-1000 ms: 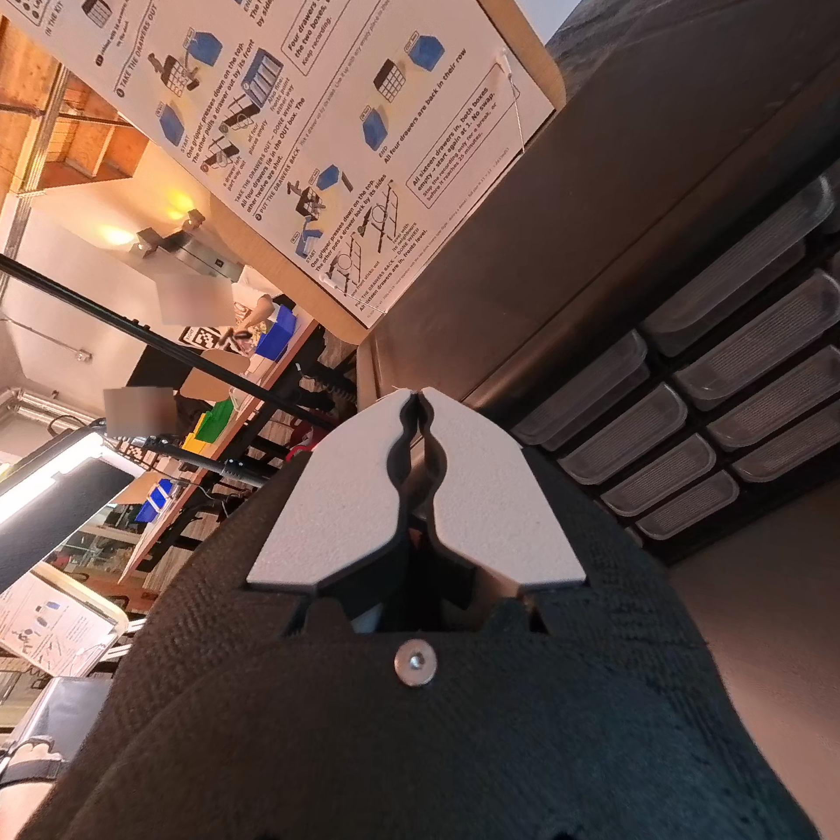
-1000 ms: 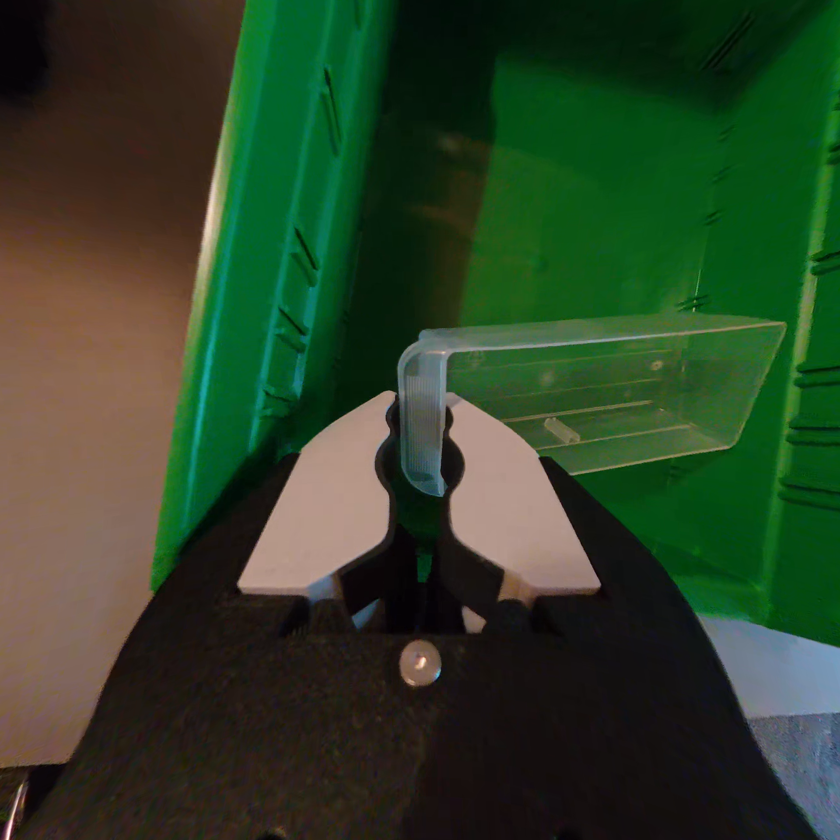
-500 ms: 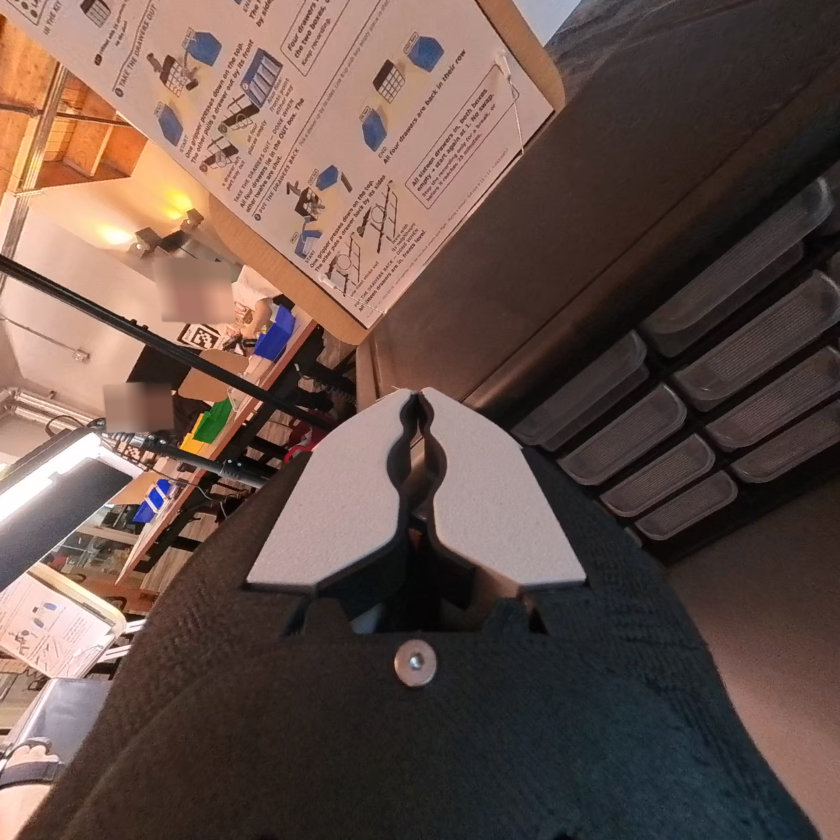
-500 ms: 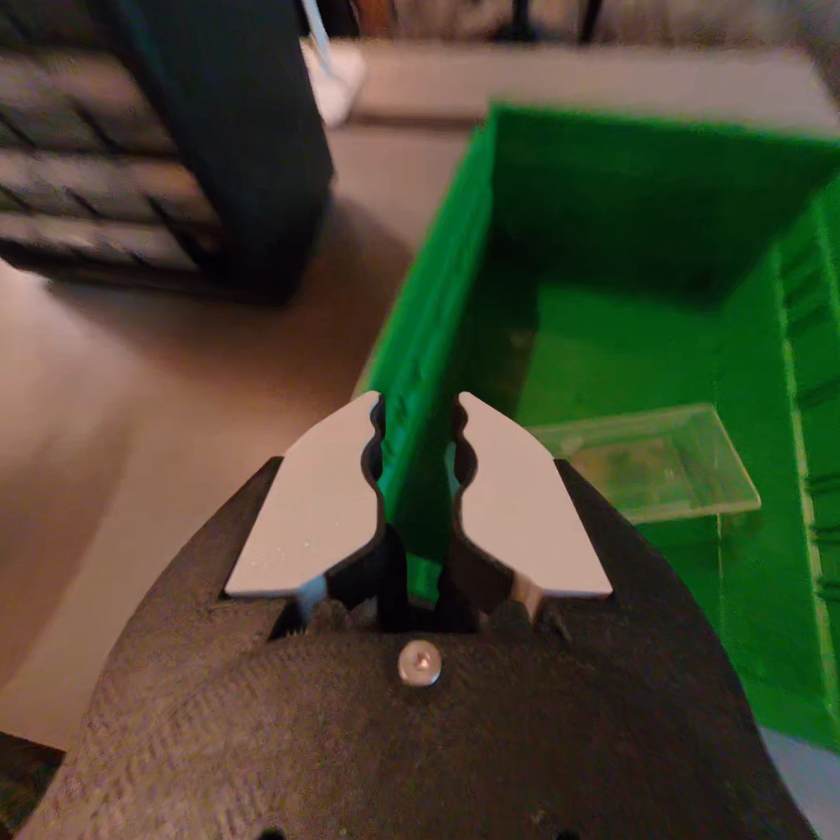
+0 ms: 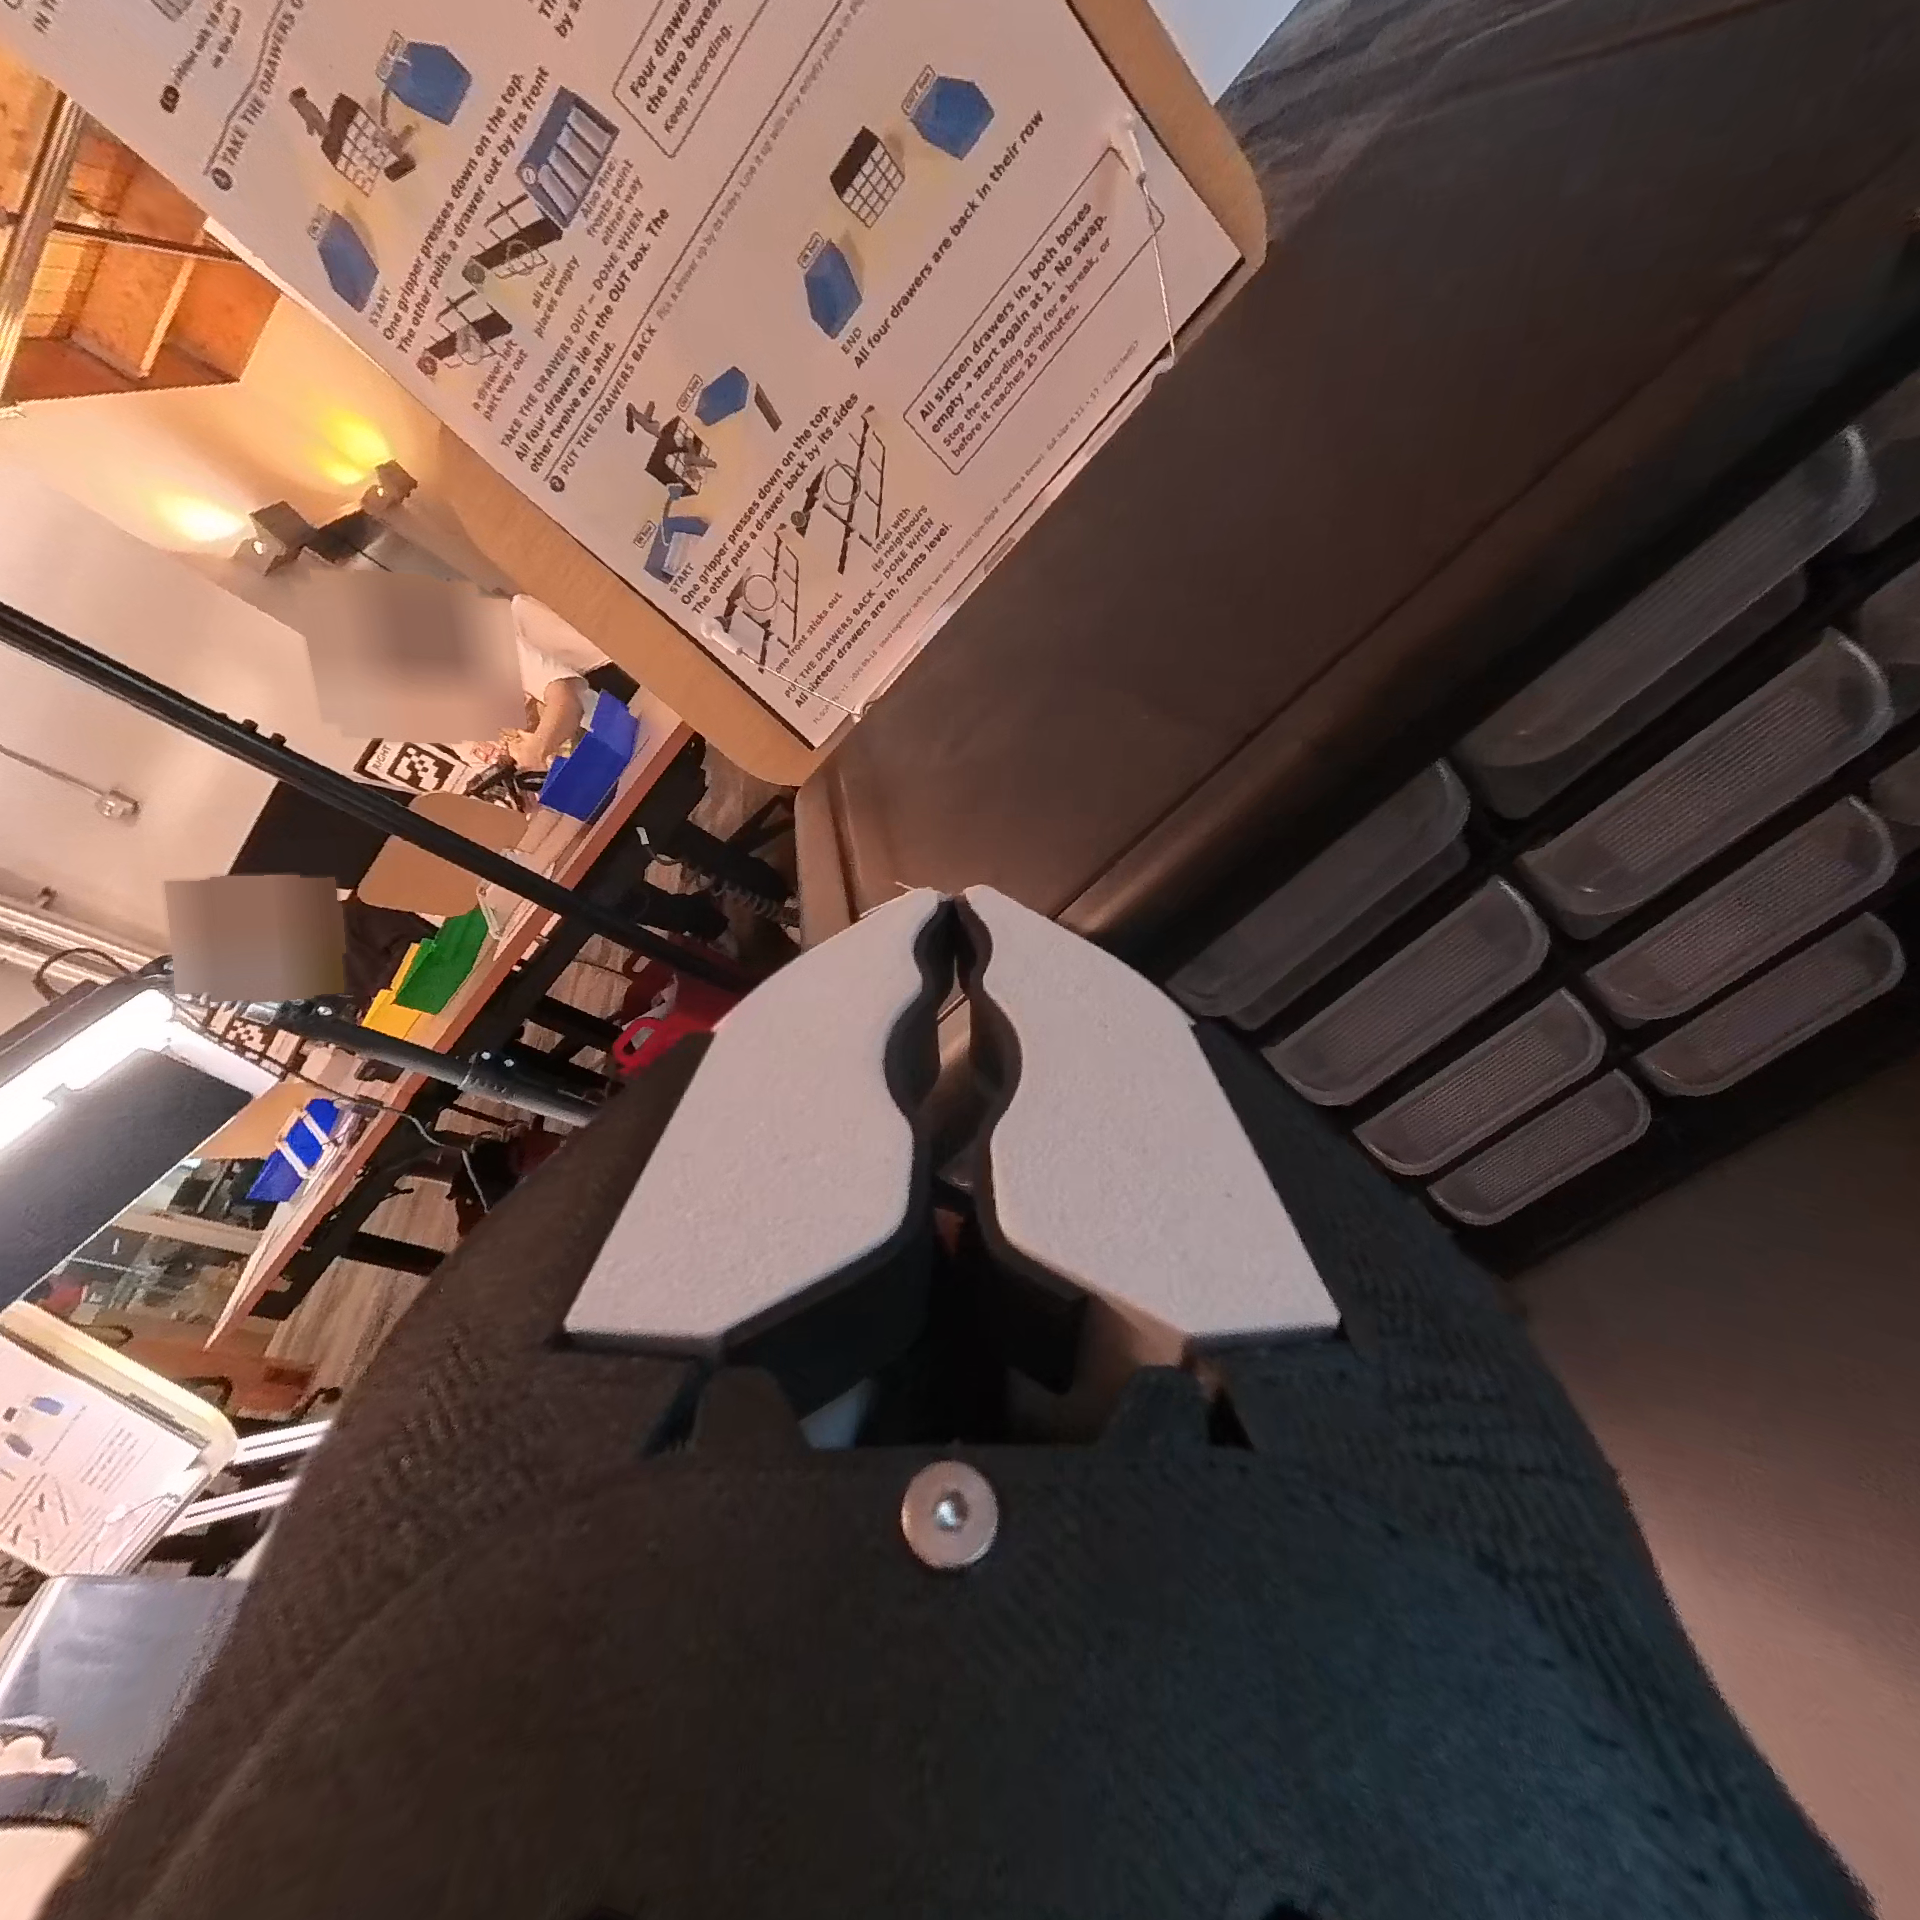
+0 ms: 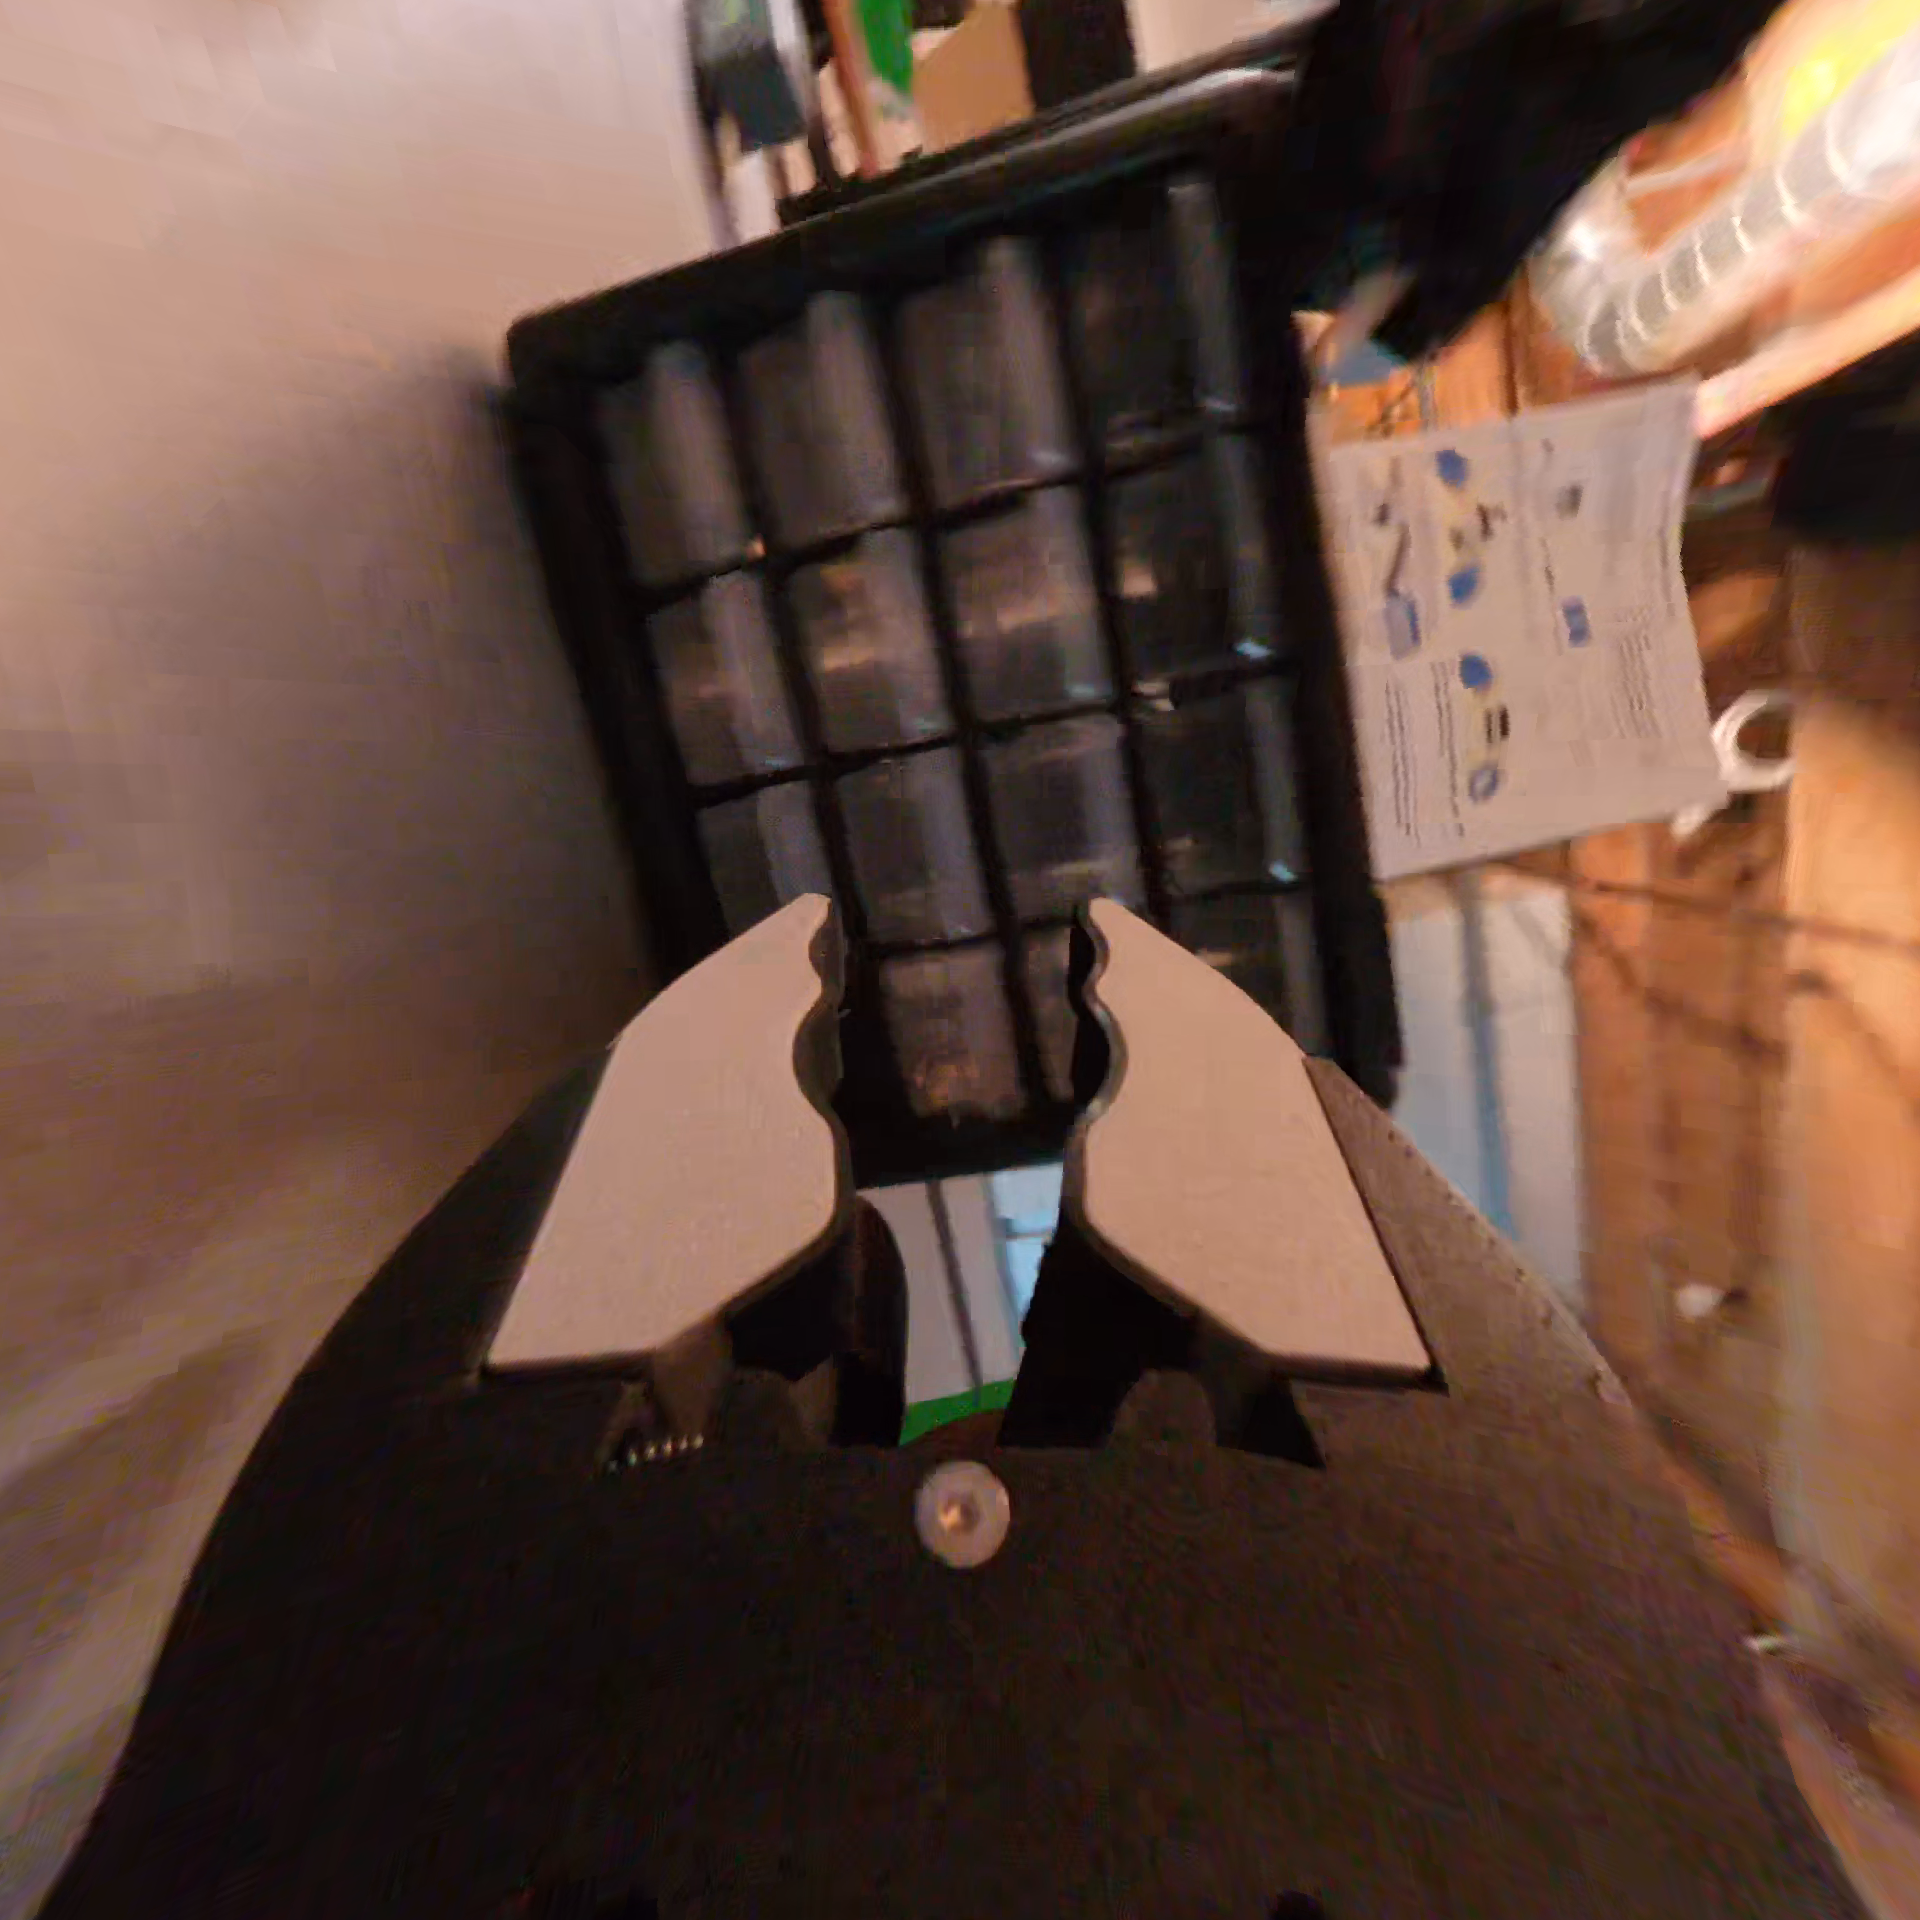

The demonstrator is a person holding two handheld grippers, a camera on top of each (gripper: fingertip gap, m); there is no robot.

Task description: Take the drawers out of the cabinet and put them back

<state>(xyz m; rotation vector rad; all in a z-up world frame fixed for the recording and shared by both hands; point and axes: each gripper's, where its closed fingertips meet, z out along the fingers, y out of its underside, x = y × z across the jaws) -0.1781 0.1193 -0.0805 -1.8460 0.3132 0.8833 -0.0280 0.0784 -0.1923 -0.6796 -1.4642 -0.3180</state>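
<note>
Black plastic, the cabinet (image 6: 935,582) fills the middle of the blurred right wrist view from nine to three o'clock, its grid of clear drawers (image 6: 914,831) seated in their slots. In the left wrist view the cabinet (image 5: 1351,520) runs from twelve to four o'clock, the instruction sheet (image 5: 727,260) at eleven. The right gripper (image 6: 954,966) is released, holding nothing, fingers framing a drawer front at six o'clock. The left gripper (image 5: 954,914) is clenched, empty, tips at the cabinet's top.
</note>
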